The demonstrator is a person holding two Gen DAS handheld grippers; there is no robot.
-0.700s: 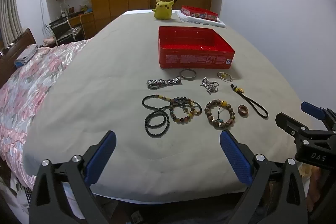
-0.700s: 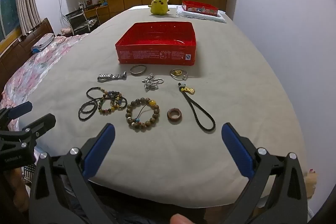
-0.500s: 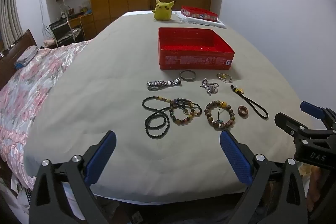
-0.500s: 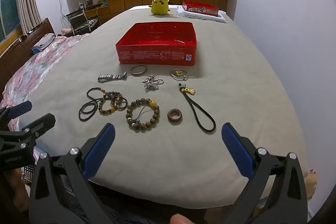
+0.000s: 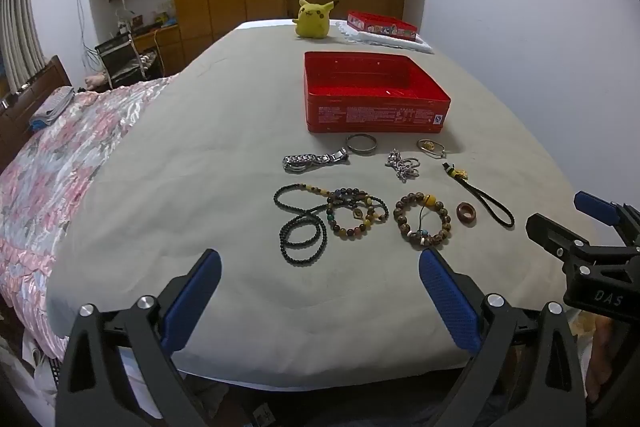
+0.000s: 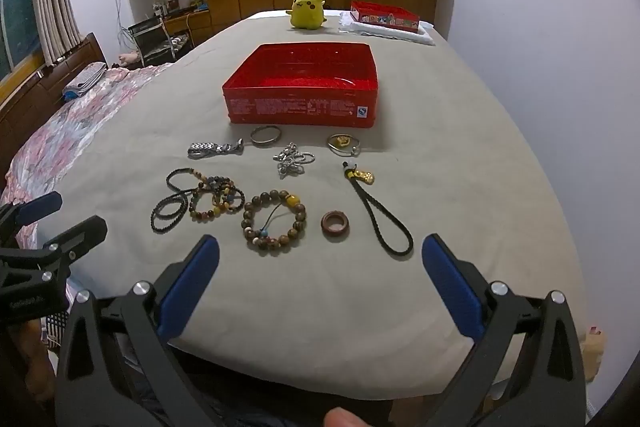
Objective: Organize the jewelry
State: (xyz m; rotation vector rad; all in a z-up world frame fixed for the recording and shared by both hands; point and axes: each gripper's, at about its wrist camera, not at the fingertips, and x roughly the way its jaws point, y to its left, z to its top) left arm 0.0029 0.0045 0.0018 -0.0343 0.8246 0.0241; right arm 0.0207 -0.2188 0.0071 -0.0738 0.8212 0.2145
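Both sets of fingers stand fully spread and hold nothing: the left gripper [image 5: 320, 297] and the right gripper [image 6: 320, 283] hover side by side above the near edge of the bed [image 5: 224, 131], tilted downward toward the jewelry. Each gripper also shows at the edge of the other's view. Nearest the fingers lies the front row: a black bead necklace [image 5: 299, 227] tangled with a multicoloured bead bracelet [image 5: 356, 215], a brown bead bracelet [image 6: 274, 223], a brown ring [image 6: 335, 223] and a black braided cord [image 6: 384, 219] with a gold charm. Behind it, closer to the middle of the bed, lie a metal watch band [image 5: 314, 159], a silver bangle [image 6: 265, 135], a silver chain [image 6: 293, 159] in a heap and a thin hoop [image 6: 343, 141] bearing a gold piece. Just beyond these stands the open red tin [image 6: 304, 107], which appears empty. The task appears to be at its start: no piece is yet in the tin. The next move calls for lowering one gripper onto a front-row piece, probably the brown bead bracelet or the ring, and closing on it without snagging neighbours. The overlap between necklace and multicoloured bracelet is hard to resolve, and the tin's near inner floor is hidden by its wall.
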